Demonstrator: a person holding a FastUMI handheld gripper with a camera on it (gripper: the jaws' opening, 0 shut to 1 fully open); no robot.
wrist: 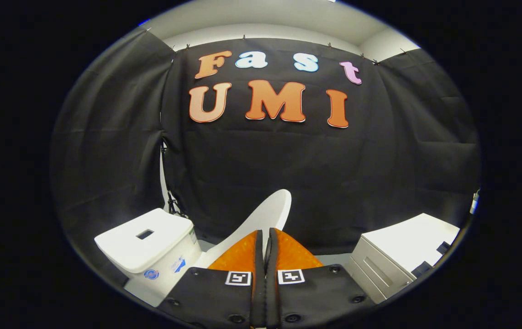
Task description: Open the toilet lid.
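The white toilet lid point(267, 210) is lifted and tilted, its rounded edge rising just beyond my fingertips. My gripper point(265, 233) is shut on the lid, and a thin white strip of it shows in the narrow gap between the two fingers point(240, 253). The toilet's white tank point(151, 240), with a rectangular button recess on top, stands to the left of the fingers. The bowl and seat are hidden beneath the gripper body.
A white cabinet point(404, 256) with a panelled front stands to the right of the fingers. Black cloth walls close the booth behind and on both sides. A thin stand with cables point(169, 201) rises behind the tank.
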